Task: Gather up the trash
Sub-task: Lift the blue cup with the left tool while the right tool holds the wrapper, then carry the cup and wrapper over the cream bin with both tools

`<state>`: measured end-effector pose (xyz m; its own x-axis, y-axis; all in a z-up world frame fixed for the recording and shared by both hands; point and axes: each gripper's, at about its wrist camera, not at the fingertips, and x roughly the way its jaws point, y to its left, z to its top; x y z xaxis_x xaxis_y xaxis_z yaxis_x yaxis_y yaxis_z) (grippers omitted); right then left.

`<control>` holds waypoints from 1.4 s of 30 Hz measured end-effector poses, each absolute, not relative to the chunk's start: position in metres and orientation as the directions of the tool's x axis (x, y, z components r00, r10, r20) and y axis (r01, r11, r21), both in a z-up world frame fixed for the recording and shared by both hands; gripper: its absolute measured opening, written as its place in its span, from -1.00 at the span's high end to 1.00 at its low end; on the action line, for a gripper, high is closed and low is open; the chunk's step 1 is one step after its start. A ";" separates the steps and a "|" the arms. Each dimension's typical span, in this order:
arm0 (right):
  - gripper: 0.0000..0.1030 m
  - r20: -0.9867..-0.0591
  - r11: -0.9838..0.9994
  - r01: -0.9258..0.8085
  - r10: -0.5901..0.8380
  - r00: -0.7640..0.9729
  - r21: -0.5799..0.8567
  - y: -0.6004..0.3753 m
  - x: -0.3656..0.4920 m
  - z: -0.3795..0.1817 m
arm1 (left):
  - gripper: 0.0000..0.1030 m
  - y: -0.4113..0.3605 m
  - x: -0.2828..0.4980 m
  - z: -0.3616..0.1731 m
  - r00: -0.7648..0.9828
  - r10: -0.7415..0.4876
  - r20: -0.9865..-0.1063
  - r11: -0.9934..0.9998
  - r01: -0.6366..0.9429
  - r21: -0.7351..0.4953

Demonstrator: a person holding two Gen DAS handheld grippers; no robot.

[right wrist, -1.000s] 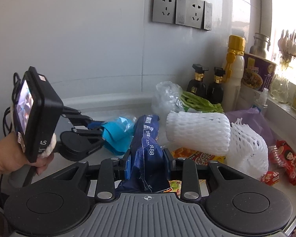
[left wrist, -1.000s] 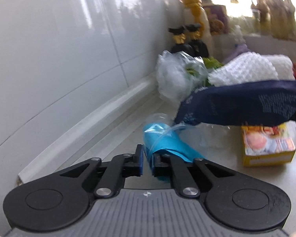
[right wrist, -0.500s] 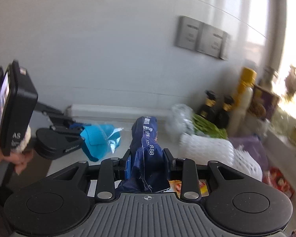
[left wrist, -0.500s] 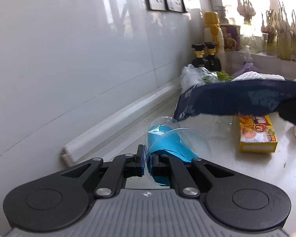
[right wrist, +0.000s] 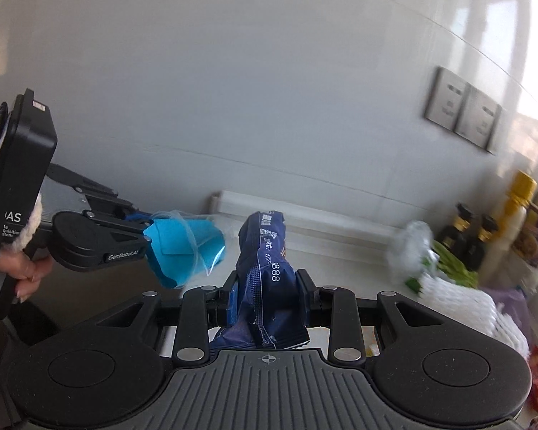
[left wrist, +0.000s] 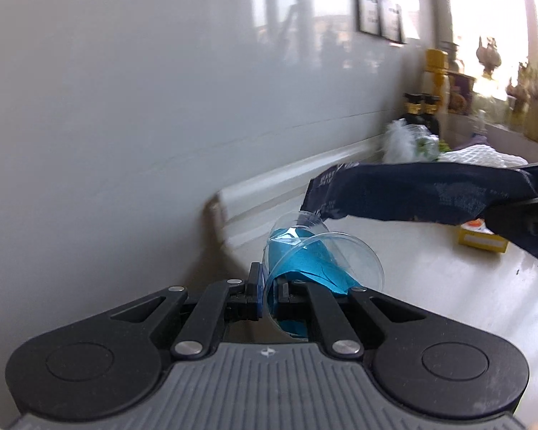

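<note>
My left gripper (left wrist: 268,294) is shut on the rim of a clear plastic cup (left wrist: 322,261) stuffed with blue paper, held above the white counter (left wrist: 430,286). The right wrist view shows the same cup (right wrist: 183,247) at the left, clamped in the left gripper (right wrist: 145,229) that a hand holds. My right gripper (right wrist: 268,299) is shut on a crumpled dark blue snack bag (right wrist: 265,261) that sticks up between its fingers. In the left wrist view that bag (left wrist: 412,193) hangs across the right side, just above the cup.
At the far right stand dark sauce bottles (right wrist: 466,229), a yellow-capped bottle (right wrist: 513,215), a bag of greens (right wrist: 423,251) and white foam netting (right wrist: 462,304). A yellow box (left wrist: 480,236) lies on the counter. Wall sockets (right wrist: 462,114) sit on the white tiled wall.
Both grippers have drawn back leftward from the cluttered end of the counter, each still gripping its item. The bottles and netting have slid toward the right edge of both views.
</note>
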<state>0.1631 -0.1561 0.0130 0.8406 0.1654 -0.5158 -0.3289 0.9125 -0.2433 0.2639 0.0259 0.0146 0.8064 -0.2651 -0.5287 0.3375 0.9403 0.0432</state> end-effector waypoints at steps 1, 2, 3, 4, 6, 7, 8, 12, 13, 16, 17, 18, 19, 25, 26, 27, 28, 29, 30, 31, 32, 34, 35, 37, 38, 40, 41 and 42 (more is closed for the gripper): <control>0.42 -0.519 0.906 -0.345 0.177 0.836 -0.246 -0.151 0.163 0.012 | 0.92 0.032 0.262 0.012 0.805 -0.262 -0.533 0.945 0.325 0.027; 0.42 -0.523 0.899 -0.361 0.189 0.831 -0.249 -0.147 0.164 0.011 | 0.92 0.039 0.260 0.008 0.803 -0.258 -0.538 0.950 0.311 0.007; 0.42 -0.528 0.892 -0.376 0.199 0.826 -0.251 -0.142 0.164 0.010 | 0.92 0.046 0.258 0.005 0.801 -0.254 -0.542 0.956 0.294 -0.012; 0.42 -0.534 0.885 -0.390 0.207 0.820 -0.255 -0.137 0.165 0.008 | 0.92 0.053 0.255 0.001 0.799 -0.251 -0.546 0.959 0.281 -0.030; 0.42 -0.544 0.873 -0.409 0.215 0.811 -0.266 -0.127 0.165 0.005 | 0.92 0.065 0.251 -0.007 0.795 -0.245 -0.555 0.966 0.251 -0.067; 0.42 -0.549 0.867 -0.417 0.216 0.807 -0.272 -0.123 0.165 0.003 | 0.92 0.070 0.249 -0.011 0.793 -0.242 -0.559 0.968 0.237 -0.084; 0.42 -0.555 0.861 -0.426 0.218 0.803 -0.277 -0.119 0.165 0.002 | 0.92 0.075 0.247 -0.016 0.790 -0.240 -0.564 0.970 0.221 -0.103; 0.42 -0.572 0.839 -0.456 0.226 0.788 -0.297 -0.105 0.165 -0.005 | 0.92 0.094 0.240 -0.035 0.777 -0.230 -0.586 0.973 0.163 -0.164; 0.42 -0.576 0.833 -0.464 0.227 0.785 -0.303 -0.102 0.164 -0.006 | 0.92 0.097 0.239 -0.040 0.773 -0.225 -0.593 0.973 0.149 -0.176; 0.42 -0.594 0.802 -0.502 0.239 0.768 -0.326 -0.089 0.162 -0.013 | 0.92 0.105 0.235 -0.058 0.757 -0.210 -0.619 0.974 0.105 -0.201; 0.42 -0.603 0.786 -0.520 0.245 0.759 -0.335 -0.084 0.161 -0.016 | 0.92 0.106 0.234 -0.064 0.751 -0.205 -0.628 0.974 0.094 -0.205; 0.42 -0.615 0.767 -0.540 0.249 0.748 -0.347 -0.077 0.160 -0.019 | 0.92 0.107 0.232 -0.071 0.742 -0.198 -0.640 0.975 0.082 -0.206; 0.42 -0.625 0.753 -0.554 0.250 0.740 -0.355 -0.071 0.159 -0.023 | 0.92 0.108 0.231 -0.078 0.730 -0.196 -0.655 0.975 0.078 -0.206; 0.42 -0.697 0.654 -0.633 0.220 0.683 -0.414 -0.034 0.159 -0.054 | 0.92 0.118 0.225 -0.127 0.658 -0.173 -0.733 0.975 0.008 -0.222; 0.42 -0.708 0.639 -0.645 0.213 0.673 -0.420 -0.029 0.159 -0.059 | 0.92 0.118 0.225 -0.133 0.647 -0.170 -0.743 0.975 0.000 -0.223; 0.42 -0.723 0.621 -0.660 0.207 0.659 -0.423 -0.024 0.160 -0.066 | 0.92 0.118 0.225 -0.140 0.637 -0.166 -0.753 0.975 -0.007 -0.221; 0.42 -0.736 0.606 -0.673 0.203 0.646 -0.424 -0.020 0.161 -0.072 | 0.92 0.118 0.225 -0.146 0.626 -0.161 -0.763 0.976 -0.014 -0.218; 0.42 -0.749 0.591 -0.685 0.195 0.633 -0.425 -0.015 0.161 -0.078 | 0.92 0.118 0.226 -0.152 0.616 -0.160 -0.771 0.976 -0.020 -0.218; 0.42 -0.761 0.576 -0.697 0.186 0.621 -0.428 -0.011 0.160 -0.085 | 0.92 0.118 0.227 -0.158 0.604 -0.159 -0.781 0.976 -0.025 -0.219; 0.42 -0.772 0.561 -0.708 0.177 0.610 -0.430 -0.007 0.161 -0.091 | 0.92 0.117 0.228 -0.164 0.593 -0.159 -0.789 0.975 -0.030 -0.218; 0.42 -0.786 0.545 -0.721 0.169 0.595 -0.428 -0.003 0.161 -0.098 | 0.92 0.117 0.230 -0.171 0.580 -0.157 -0.800 0.975 -0.035 -0.217; 0.42 -0.815 0.518 -0.750 0.159 0.557 -0.411 0.004 0.164 -0.112 | 0.92 0.115 0.235 -0.182 0.557 -0.154 -0.816 0.976 -0.045 -0.215; 0.42 -0.828 0.508 -0.763 0.155 0.539 -0.401 0.005 0.164 -0.119 | 0.92 0.115 0.238 -0.188 0.543 -0.152 -0.826 0.976 -0.049 -0.212; 0.42 -0.849 0.493 -0.779 0.139 0.510 -0.387 0.009 0.166 -0.131 | 0.92 0.112 0.246 -0.198 0.518 -0.145 -0.843 0.978 -0.052 -0.200; 0.42 -0.855 0.490 -0.782 0.129 0.502 -0.386 0.010 0.168 -0.136 | 0.91 0.111 0.249 -0.203 0.506 -0.139 -0.851 0.980 -0.055 -0.193; 0.42 -0.866 0.489 -0.786 0.112 0.487 -0.378 0.011 0.172 -0.145 | 0.91 0.106 0.258 -0.213 0.483 -0.134 -0.865 0.982 -0.052 -0.181; 0.42 -0.871 0.491 -0.787 0.104 0.479 -0.374 0.011 0.176 -0.150 | 0.91 0.107 0.260 -0.218 0.473 -0.133 -0.871 0.983 -0.053 -0.178; 0.42 -0.875 0.491 -0.788 0.097 0.474 -0.372 0.014 0.177 -0.155 | 0.91 0.105 0.270 -0.222 0.462 -0.130 -0.878 0.984 -0.051 -0.173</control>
<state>0.1771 0.0135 -0.1548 0.4741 0.0968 -0.8751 -0.7875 0.4911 -0.3723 0.2696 0.1047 -0.2221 0.4616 -0.1300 -0.8775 -0.0515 0.9836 -0.1728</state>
